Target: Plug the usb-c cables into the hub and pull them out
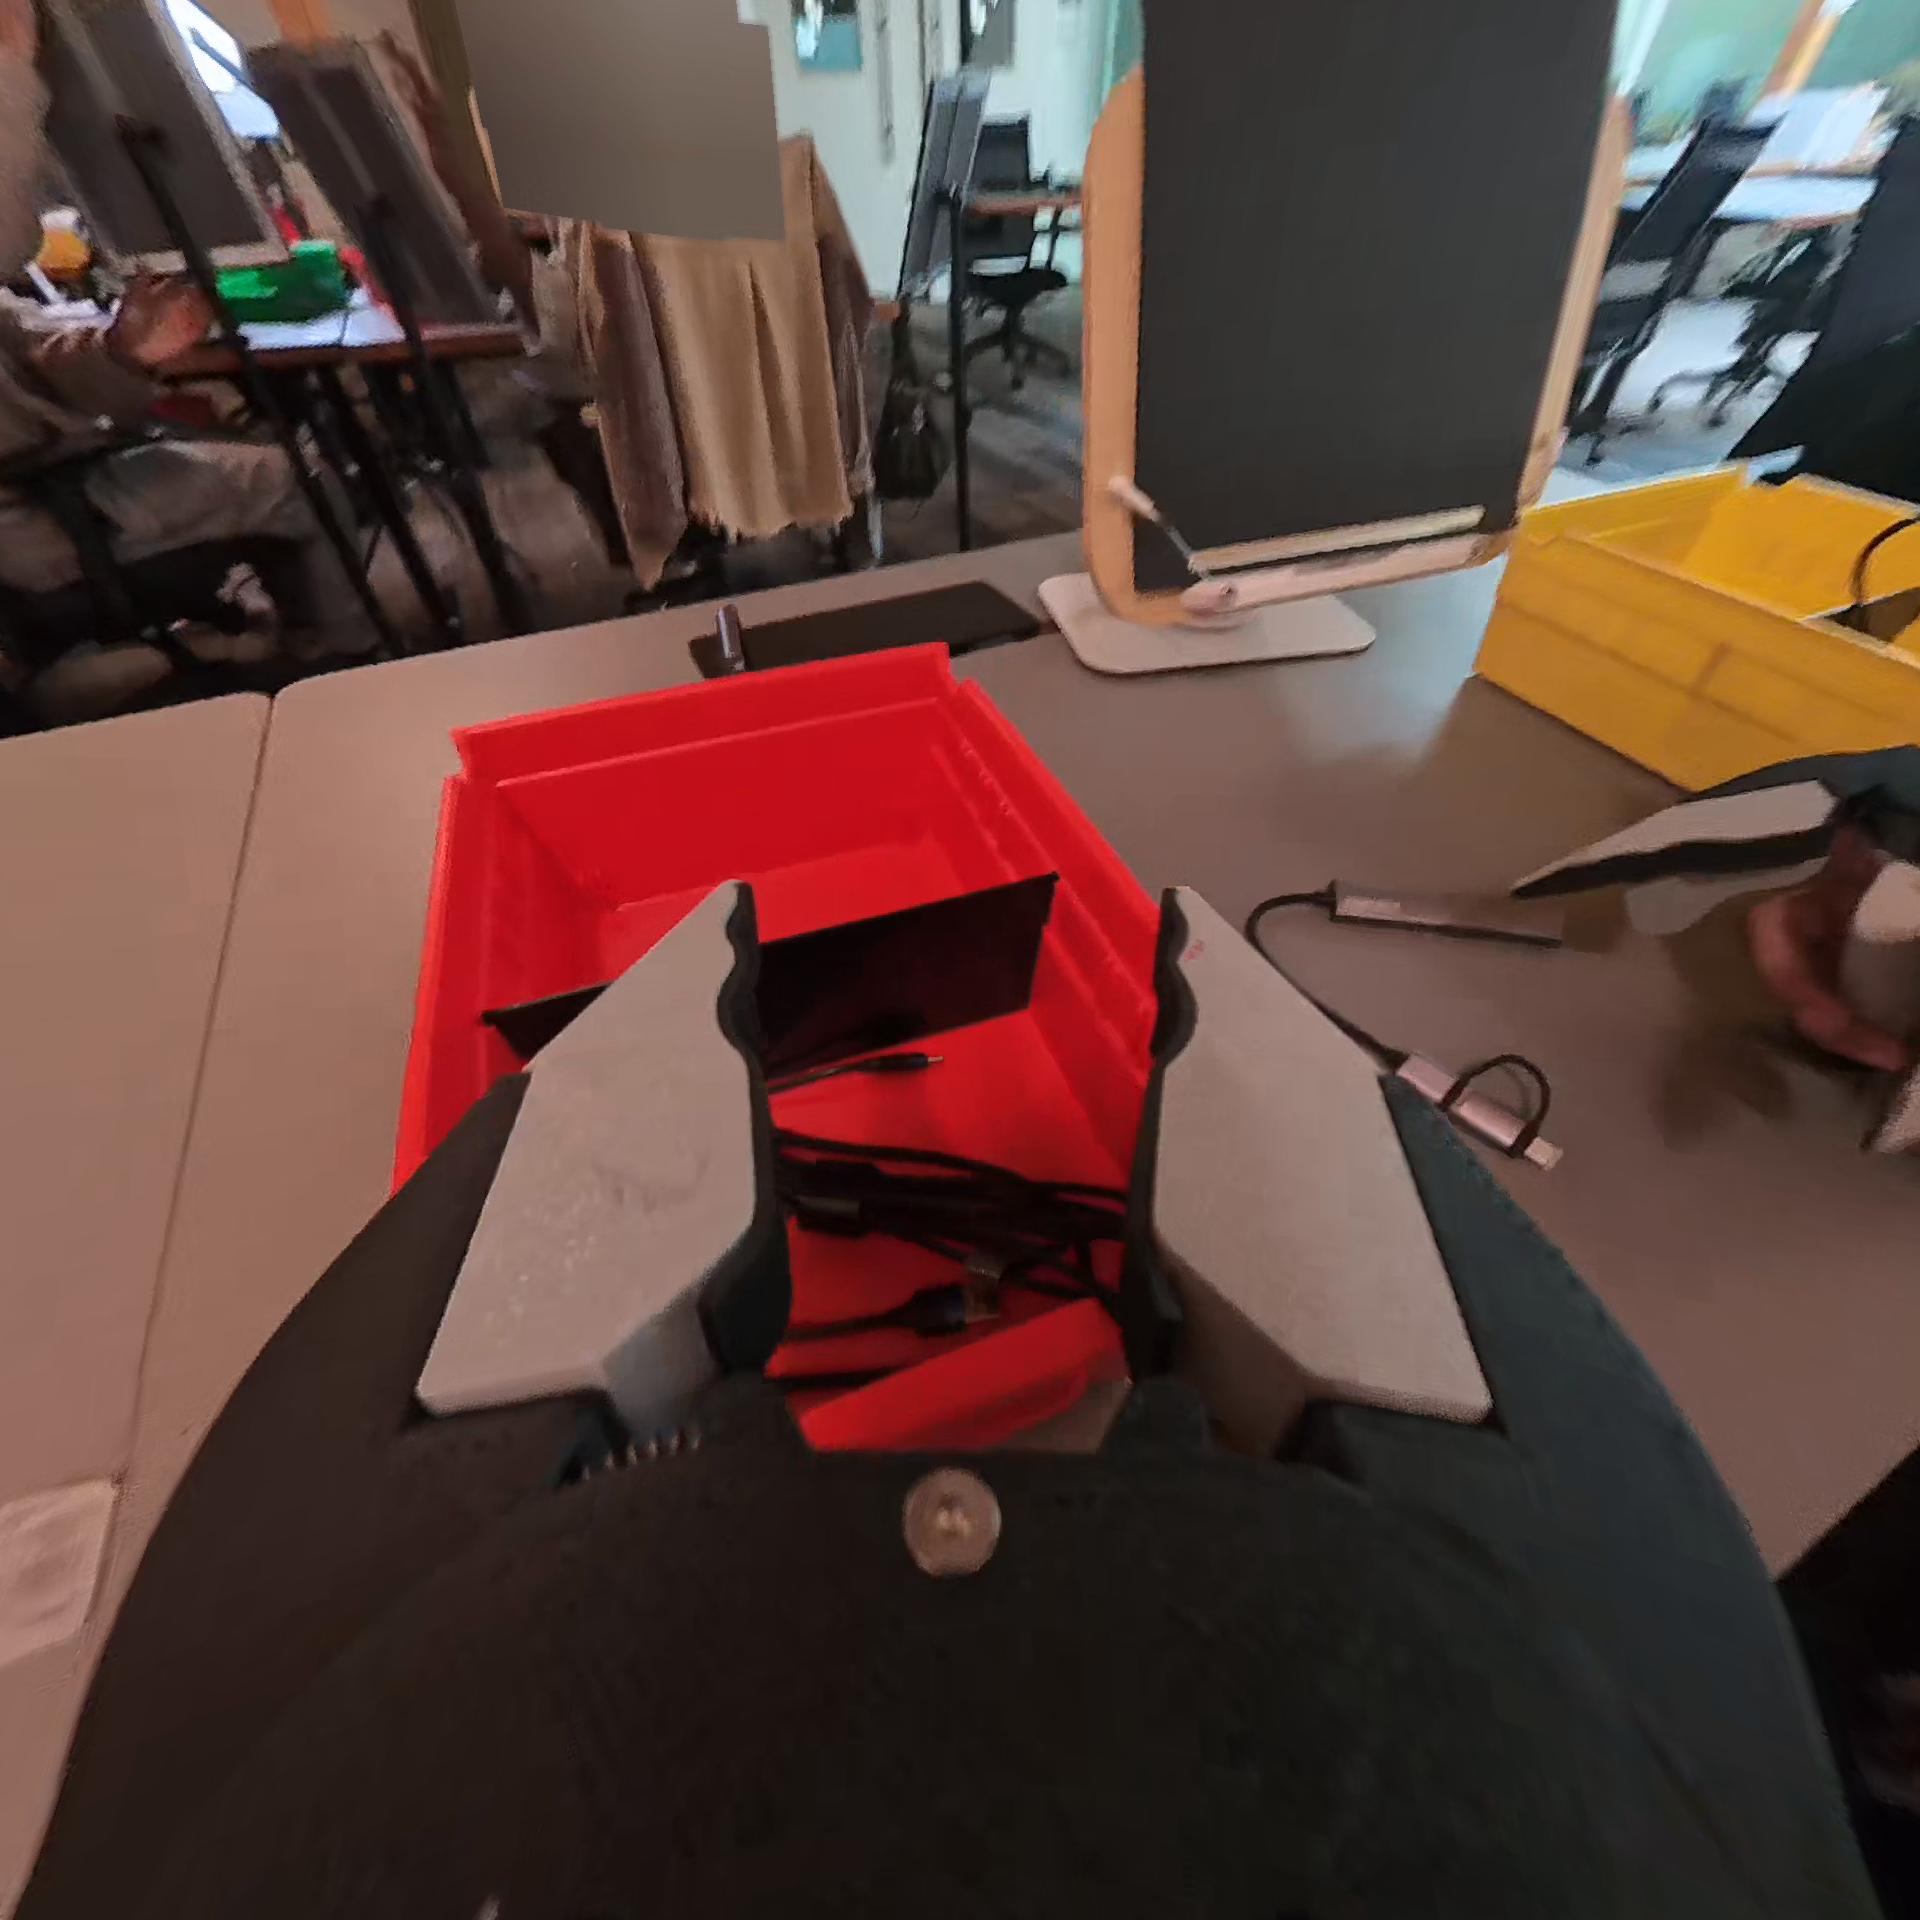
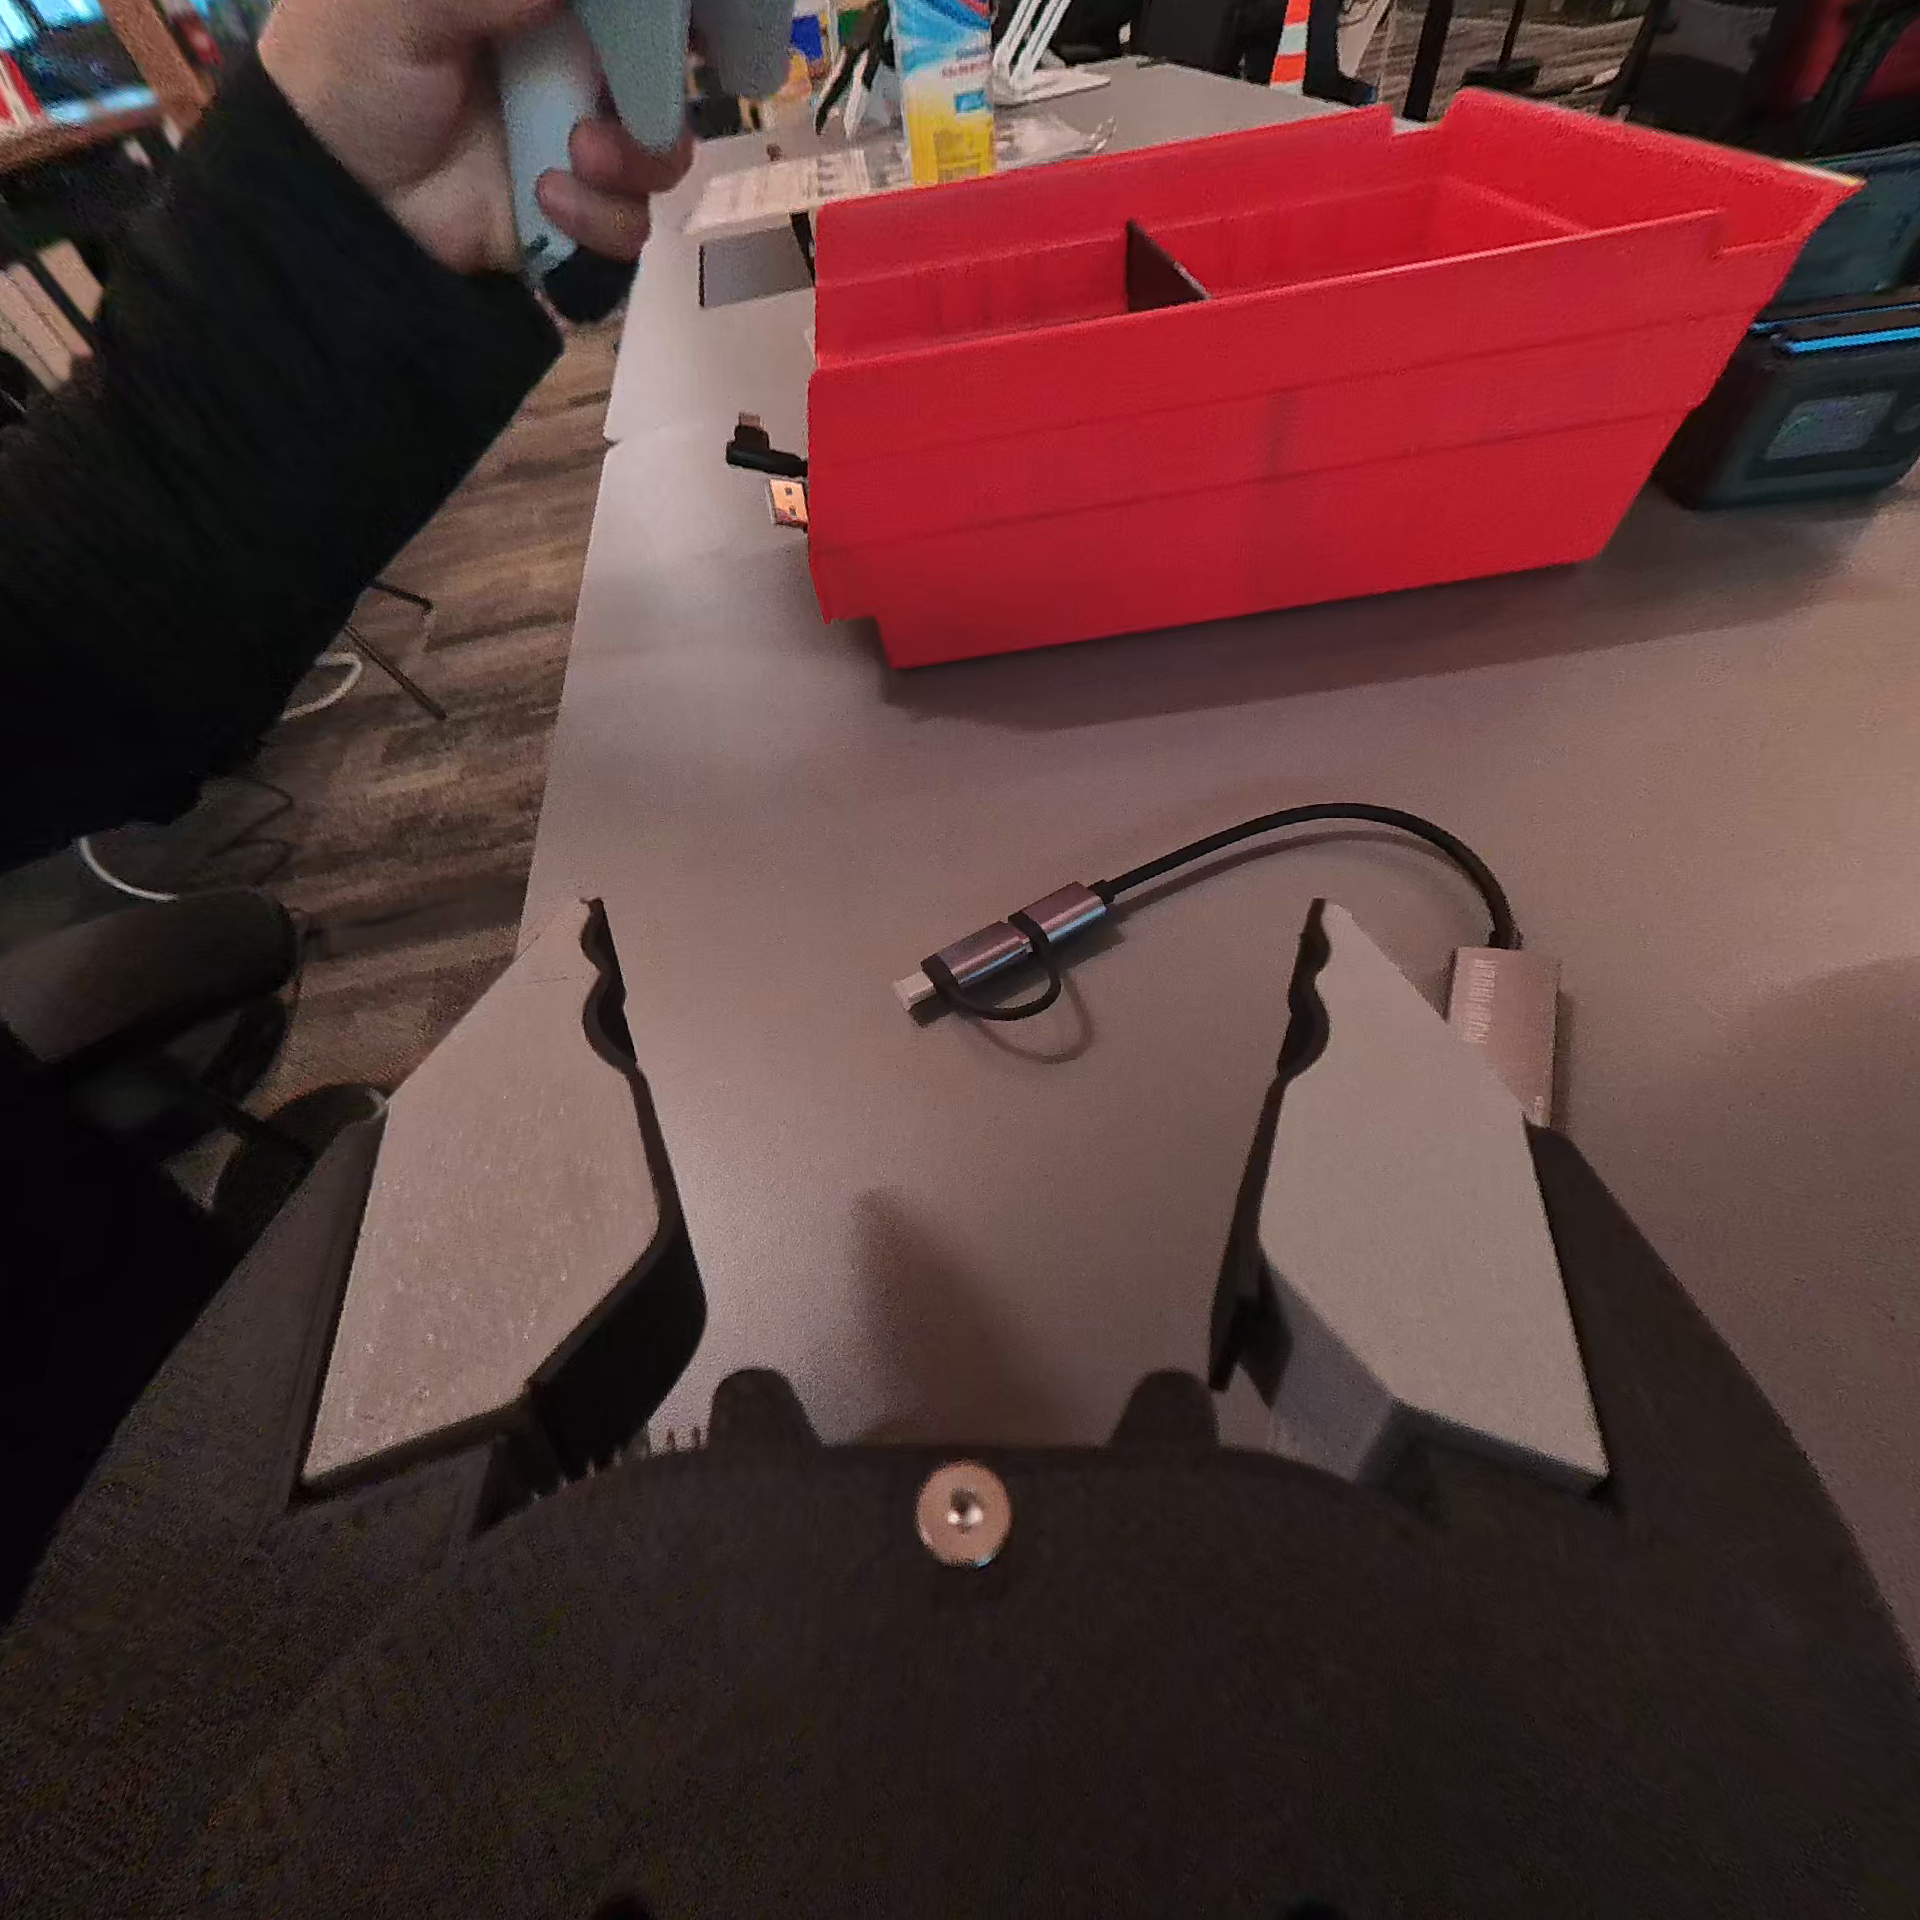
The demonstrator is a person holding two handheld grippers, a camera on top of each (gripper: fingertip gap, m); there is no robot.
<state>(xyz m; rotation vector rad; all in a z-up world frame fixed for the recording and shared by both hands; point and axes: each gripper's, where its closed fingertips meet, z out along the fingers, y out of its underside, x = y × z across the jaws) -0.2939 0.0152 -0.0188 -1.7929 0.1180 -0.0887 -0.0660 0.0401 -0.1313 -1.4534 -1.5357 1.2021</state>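
My left gripper [image 1: 954, 904] is open and empty, held above a red bin [image 1: 727, 727]. Black usb-c cables [image 1: 935, 1205] lie tangled in the bin's near compartment, in front of a black divider [image 1: 904, 966]. The grey hub [image 1: 1444, 920] lies on the table right of the bin, its short black lead ending in a grey plug [image 1: 1475, 1112]. My right gripper [image 2: 954, 914] is open and empty, low over the table. The hub [image 2: 1507, 1013] lies just past its right finger, partly hidden by it, and the hub's plug [image 2: 1008, 951] lies between the fingertips. The right gripper also shows in the left wrist view [image 1: 1683, 842].
A yellow bin [image 1: 1704, 623] and a stand-mounted screen [image 1: 1351, 291] stand at the back right. Two loose connectors [image 2: 774, 478] lie beside the red bin [image 2: 1247, 436]. A dark device [image 2: 1808, 416] stands behind it. The table edge [image 2: 561, 727] runs on the left, and a hand [image 2: 468, 125] holds the left gripper. One gripper's finger ends stand about 25 cm off the other's. Left tips and right tips are each some 35 cm from the dark device [image 2: 1808, 416].
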